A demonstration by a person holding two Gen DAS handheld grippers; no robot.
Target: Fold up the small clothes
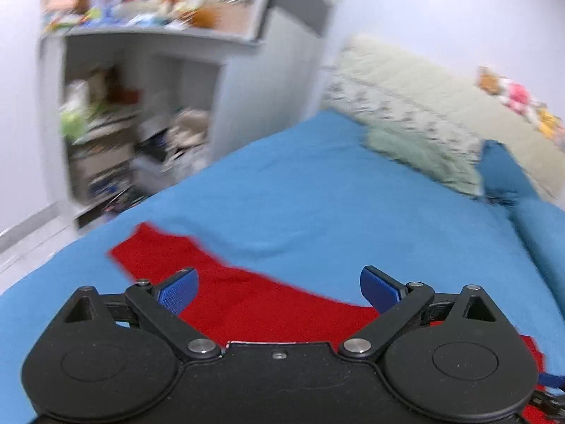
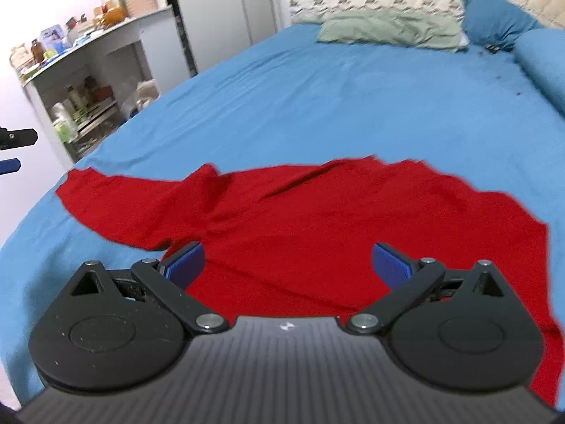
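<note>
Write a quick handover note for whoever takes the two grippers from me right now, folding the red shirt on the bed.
Left gripper: open, holding nothing, above the red shirt.
Right gripper: open, holding nothing, over the same shirt.
The shirt lies spread on the blue bedsheet, wrinkled, with one sleeve stretched out to the left. The green pillow and blue pillow sit at the head of the bed, clear of the work.
Done: shirt laid out; no fold visible yet.
Left: probably smooth it, fold the sleeves in, then fold the body.
</note>
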